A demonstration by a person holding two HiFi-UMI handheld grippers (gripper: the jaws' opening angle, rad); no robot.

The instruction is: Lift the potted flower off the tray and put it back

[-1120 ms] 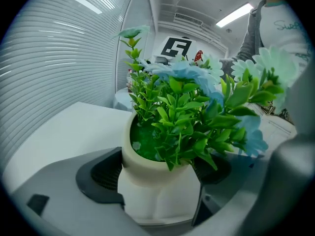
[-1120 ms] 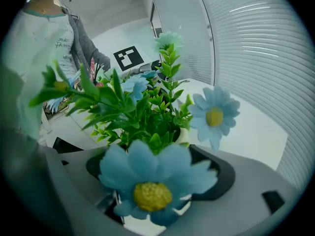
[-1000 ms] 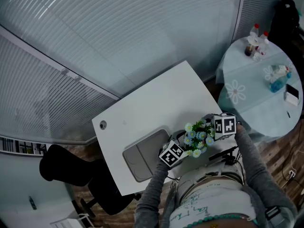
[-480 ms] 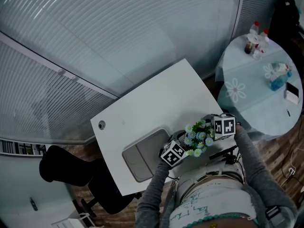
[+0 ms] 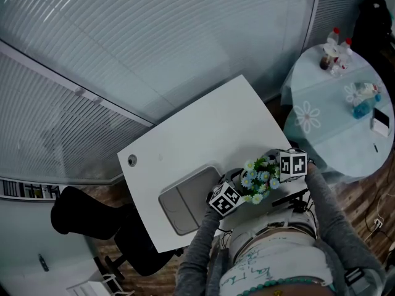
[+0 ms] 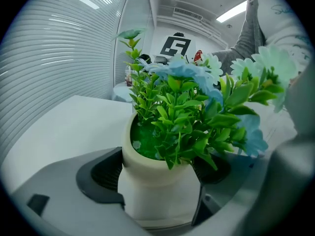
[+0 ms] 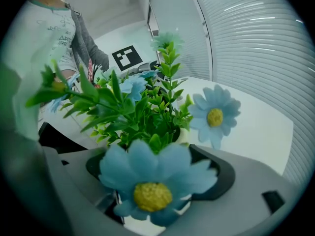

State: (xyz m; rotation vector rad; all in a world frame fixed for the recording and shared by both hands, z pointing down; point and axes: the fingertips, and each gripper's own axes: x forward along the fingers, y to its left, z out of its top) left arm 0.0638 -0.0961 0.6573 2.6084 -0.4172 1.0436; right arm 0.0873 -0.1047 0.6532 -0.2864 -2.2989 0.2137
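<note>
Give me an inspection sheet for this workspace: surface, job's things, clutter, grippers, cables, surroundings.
Surface: white rectangular table, one round hole near a corner.
Job's things: flat grey tray on the table; cream-potted blue-flowered plant held beside the tray, not on it.
Clutter: nothing seen on the table.
Grippers: left gripper and right gripper both closed on the plant's pot, from opposite sides.
Cables: nothing seen on the table.
Surroundings: slatted blinds, black chair, round cloth-covered side table with bottles.

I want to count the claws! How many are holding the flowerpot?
2. The left gripper clamps the pot from one side, and the right gripper clamps it from the opposite side, its jaws partly behind a blue flower.
</note>
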